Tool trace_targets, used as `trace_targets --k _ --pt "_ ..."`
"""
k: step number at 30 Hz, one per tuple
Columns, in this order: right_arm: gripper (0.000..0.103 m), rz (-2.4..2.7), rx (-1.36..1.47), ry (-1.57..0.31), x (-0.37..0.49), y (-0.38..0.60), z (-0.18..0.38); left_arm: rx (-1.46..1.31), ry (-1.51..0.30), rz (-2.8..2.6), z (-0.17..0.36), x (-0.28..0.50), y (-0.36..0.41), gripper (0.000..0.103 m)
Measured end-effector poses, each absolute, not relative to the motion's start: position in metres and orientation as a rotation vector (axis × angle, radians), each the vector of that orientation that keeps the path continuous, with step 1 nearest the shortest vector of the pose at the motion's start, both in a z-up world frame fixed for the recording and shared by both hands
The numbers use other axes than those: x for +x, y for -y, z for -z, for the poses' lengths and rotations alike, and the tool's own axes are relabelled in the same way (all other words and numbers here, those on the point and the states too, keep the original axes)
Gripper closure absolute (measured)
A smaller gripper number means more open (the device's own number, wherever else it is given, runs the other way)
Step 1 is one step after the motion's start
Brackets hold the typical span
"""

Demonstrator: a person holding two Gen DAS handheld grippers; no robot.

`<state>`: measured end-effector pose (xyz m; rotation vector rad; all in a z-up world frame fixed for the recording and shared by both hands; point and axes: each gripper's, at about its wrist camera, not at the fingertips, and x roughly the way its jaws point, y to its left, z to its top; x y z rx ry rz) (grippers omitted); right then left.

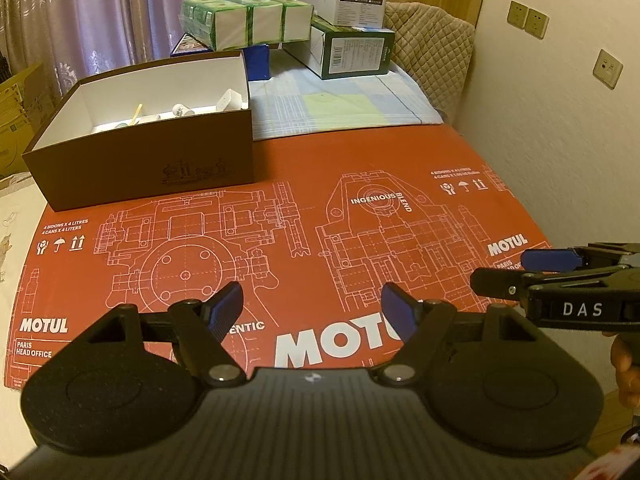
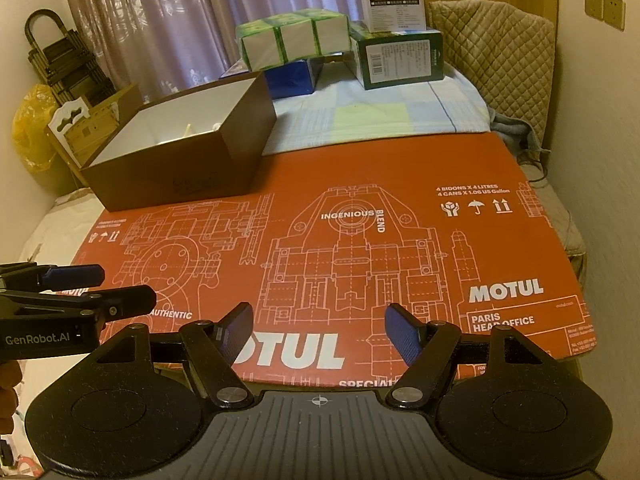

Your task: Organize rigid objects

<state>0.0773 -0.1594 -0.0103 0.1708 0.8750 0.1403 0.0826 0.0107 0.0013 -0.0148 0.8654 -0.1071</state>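
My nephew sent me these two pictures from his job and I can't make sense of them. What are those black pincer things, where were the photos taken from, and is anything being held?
There is no robot here: a person holds a hand tool with a two-finger gripper in each hand, and each tool carries a wide-angle camera looking forward along its fingers. One picture looks over the left gripper, the other over the right gripper; each also catches the other tool at its edge. Both stand open and hold nothing. Below them lies a flattened red cardboard sheet printed with white machine drawings. On its far left corner sits an open brown box with a few small items inside, too small to identify. Behind, on a checked cloth, are stacked packages.
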Motion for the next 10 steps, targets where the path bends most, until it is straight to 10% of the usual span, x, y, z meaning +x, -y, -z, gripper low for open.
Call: trace_targets --k 10 --pt "0.033 -0.139 0.173 -0.882 0.0838 0.1568 0.0119 -0.018 -0.873 0.11 0.0019 0.0889 -0.0143 0.03"
